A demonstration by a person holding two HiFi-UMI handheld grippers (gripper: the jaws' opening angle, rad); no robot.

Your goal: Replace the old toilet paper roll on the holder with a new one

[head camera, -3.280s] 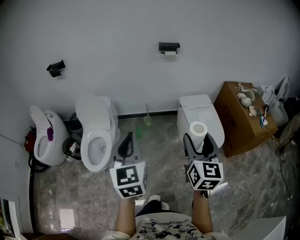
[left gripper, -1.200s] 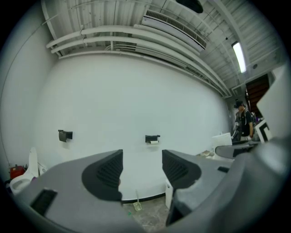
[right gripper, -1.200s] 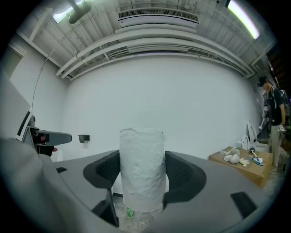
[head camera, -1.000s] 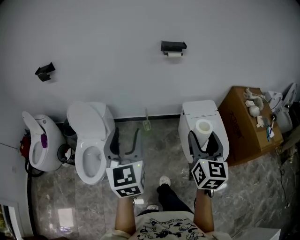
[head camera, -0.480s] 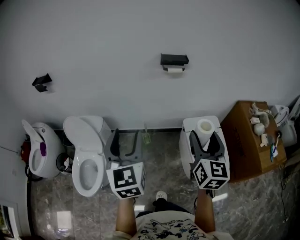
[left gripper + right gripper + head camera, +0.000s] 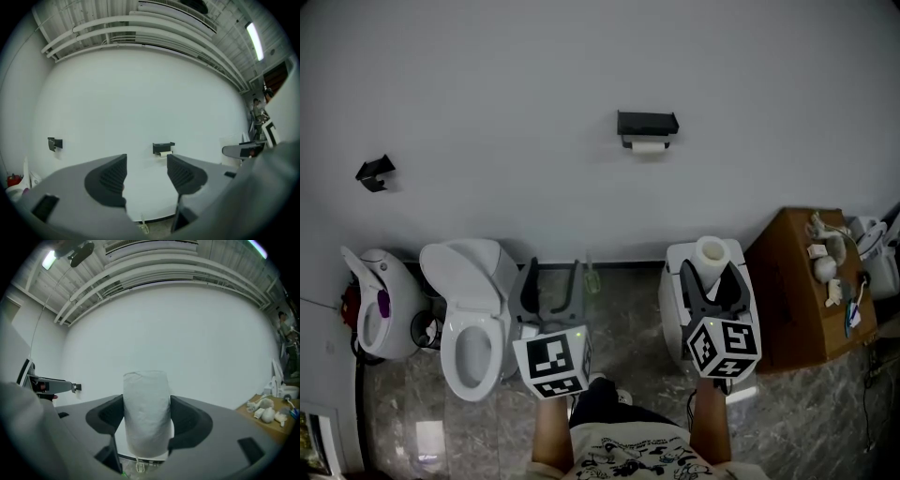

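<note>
Pinching an upright, full white toilet paper roll (image 6: 145,420) in the jaws of the right gripper (image 6: 146,404). Left gripper (image 6: 146,164) spread, empty. Well ahead on the wall, black metal holder (image 6: 647,122) bearing a thin old roll (image 6: 649,146).

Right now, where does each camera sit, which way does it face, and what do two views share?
Head view: on the person's head, looking down at wall and floor; shows both forearms, the left hand-held gripper and the right hand-held gripper.
Left gripper view: on that gripper, looking along its open, empty jaws at the holder on the wall.
Right gripper view: on that gripper, looking along jaws shut on the new roll.
Shared: head and left gripper views show the holder; head and right, the new roll.
</note>
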